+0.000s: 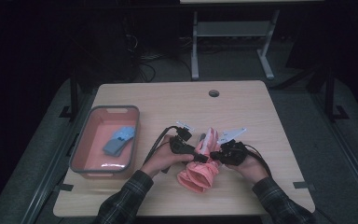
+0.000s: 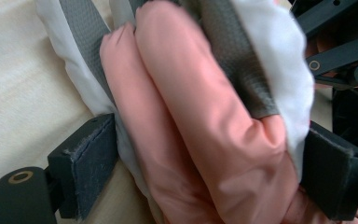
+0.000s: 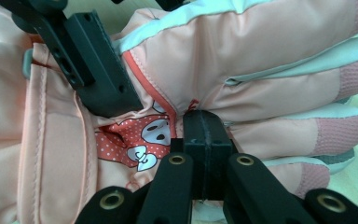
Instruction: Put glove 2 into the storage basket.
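A pink padded glove (image 1: 198,175) with white and grey trim lies bunched on the wooden table (image 1: 168,102), between both hands. My left gripper (image 1: 201,157) comes at it from the left. In the left gripper view its jaws stand wide, my left gripper (image 2: 209,154) straddling the glove's folded fingers (image 2: 191,116), which fill the gap. My right gripper (image 1: 214,157) meets the glove from the right. Its pads are together at the right gripper's tip (image 3: 204,126), and a pinch of the glove (image 3: 261,56) puckers there beside a cartoon patch. One left finger (image 3: 98,70) rests against the cuff.
A grey-rimmed pink bin (image 1: 81,154) stands at the table's left with a blue folded item (image 1: 120,140) inside. A cable hole (image 1: 214,93) sits near the far edge. A white table frame (image 1: 230,32) stands beyond. The person's plaid sleeves enter from the bottom.
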